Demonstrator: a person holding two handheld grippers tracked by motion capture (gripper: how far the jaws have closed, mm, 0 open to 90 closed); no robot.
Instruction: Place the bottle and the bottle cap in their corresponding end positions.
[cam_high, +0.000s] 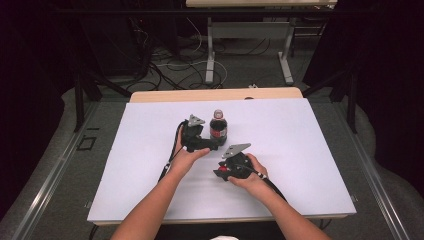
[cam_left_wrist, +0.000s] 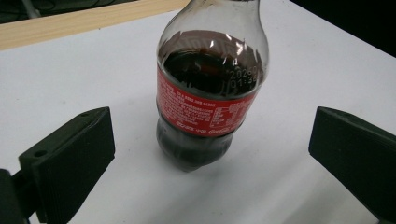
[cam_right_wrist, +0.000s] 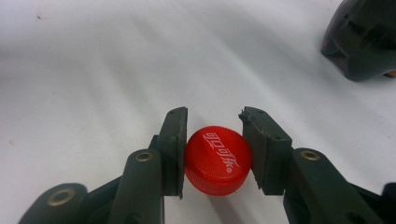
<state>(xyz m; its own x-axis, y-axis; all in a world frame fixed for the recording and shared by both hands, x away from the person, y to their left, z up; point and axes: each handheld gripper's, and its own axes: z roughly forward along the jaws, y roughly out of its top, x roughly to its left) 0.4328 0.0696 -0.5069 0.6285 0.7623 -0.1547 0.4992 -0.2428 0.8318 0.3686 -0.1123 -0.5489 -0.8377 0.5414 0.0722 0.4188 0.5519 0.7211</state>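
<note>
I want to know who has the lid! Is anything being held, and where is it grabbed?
The right gripper holds the red cap, squeezed by its ribbed sides. The left gripper is open around the cola bottle, not touching it.

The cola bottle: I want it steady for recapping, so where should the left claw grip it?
Grip the cola bottle around its labelled middle, coming in level from the near side. It stands upright between the left claw's open jaws, and the label band is straight-walled.
</note>
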